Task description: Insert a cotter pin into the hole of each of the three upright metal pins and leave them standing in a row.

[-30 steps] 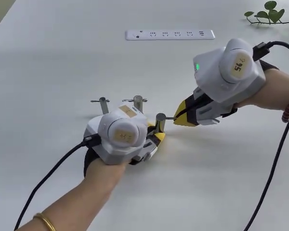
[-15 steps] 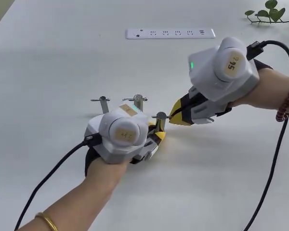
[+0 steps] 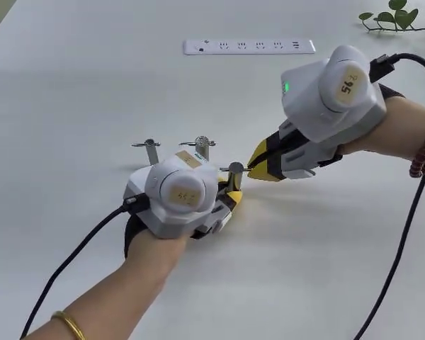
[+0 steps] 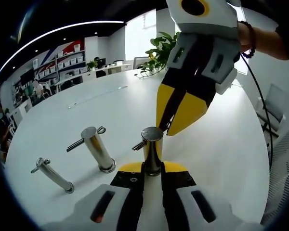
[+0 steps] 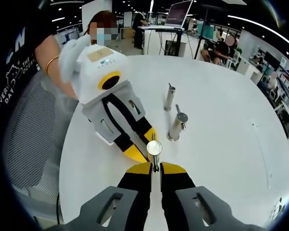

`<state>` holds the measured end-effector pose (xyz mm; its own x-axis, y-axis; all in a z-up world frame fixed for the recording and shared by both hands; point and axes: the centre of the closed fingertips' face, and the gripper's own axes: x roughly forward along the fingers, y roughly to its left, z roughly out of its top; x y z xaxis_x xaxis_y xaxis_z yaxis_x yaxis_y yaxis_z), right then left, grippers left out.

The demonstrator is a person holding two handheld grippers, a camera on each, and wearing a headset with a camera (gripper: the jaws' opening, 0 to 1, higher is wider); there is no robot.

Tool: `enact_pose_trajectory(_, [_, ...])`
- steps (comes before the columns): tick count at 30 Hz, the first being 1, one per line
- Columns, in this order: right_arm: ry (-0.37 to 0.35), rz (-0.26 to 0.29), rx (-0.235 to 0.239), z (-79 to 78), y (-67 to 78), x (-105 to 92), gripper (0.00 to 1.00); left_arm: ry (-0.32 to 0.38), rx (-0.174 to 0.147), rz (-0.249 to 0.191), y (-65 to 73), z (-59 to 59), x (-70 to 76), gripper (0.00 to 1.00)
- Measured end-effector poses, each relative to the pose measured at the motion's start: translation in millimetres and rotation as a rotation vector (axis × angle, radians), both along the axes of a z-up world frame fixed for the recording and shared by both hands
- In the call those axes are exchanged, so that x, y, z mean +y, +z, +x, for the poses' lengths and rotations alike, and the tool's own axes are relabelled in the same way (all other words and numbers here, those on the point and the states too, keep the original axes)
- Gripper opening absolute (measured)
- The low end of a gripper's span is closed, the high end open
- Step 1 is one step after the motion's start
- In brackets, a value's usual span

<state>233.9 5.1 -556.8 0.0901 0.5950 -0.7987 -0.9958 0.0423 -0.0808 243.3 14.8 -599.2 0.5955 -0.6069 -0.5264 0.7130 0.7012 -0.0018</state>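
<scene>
we've got the left gripper (image 3: 230,200) clamped tight round the near pin (image 3: 235,173), upright on the table (image 3: 92,92) | right gripper (image 3: 258,168) pinched on a cotter (image 4: 138,145), its tip poking out through that pin's hole | middle pin (image 3: 202,147) and far pin (image 3: 151,151) stand just behind, cotters in, all three pretty much in a row

Near pin (image 4: 152,147), middle pin (image 4: 98,151), far pin (image 4: 54,175), upright row, cotter pin (image 4: 78,143) through each
</scene>
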Motion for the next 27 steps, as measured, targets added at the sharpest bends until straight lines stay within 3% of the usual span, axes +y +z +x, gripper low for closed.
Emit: enact_pose_trajectory(27, [0.006, -0.003, -0.005, -1.1, -2.6, 2.1, 0.00, 0.004, 0.005, -0.002, 0.1, 0.1, 0.6, 0.11])
